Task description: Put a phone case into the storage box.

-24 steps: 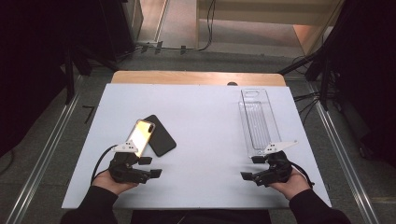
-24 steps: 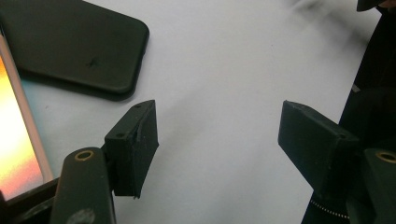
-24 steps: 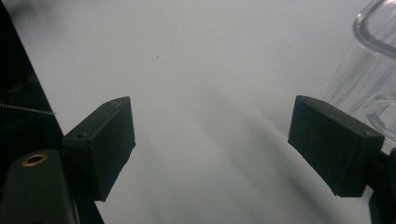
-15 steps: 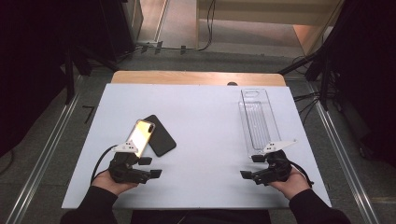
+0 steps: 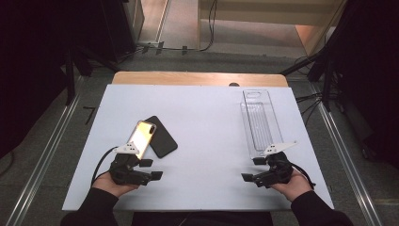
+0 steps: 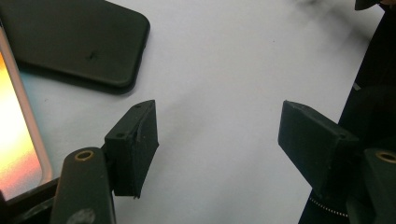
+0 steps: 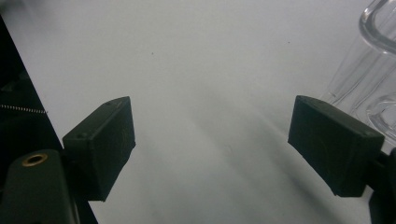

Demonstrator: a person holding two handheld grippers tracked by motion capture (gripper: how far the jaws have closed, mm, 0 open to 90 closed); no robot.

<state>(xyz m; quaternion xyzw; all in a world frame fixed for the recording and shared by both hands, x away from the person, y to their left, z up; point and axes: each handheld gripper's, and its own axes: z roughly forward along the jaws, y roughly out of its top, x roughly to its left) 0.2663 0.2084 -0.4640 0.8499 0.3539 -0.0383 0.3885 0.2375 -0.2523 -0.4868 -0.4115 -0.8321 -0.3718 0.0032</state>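
A phone (image 5: 141,136) with a glowing orange screen lies on the white table (image 5: 207,122), partly over a black phone case (image 5: 162,139). My left gripper (image 5: 151,169) rests just in front of them, near the table's front edge, with its jaws pointing right. In the left gripper view it (image 6: 217,140) is open over bare table, with the case (image 6: 70,42) and the phone (image 6: 16,140) to its left. My right gripper (image 5: 252,169) sits at the front right, pointing left. It (image 7: 212,135) is open and holds nothing.
A long clear plastic tray (image 5: 260,121) lies at the right, just beyond my right gripper, and its rim (image 7: 369,60) shows in the right gripper view. A wooden strip (image 5: 197,78) runs along the table's far edge. Dark stands and cables surround the table.
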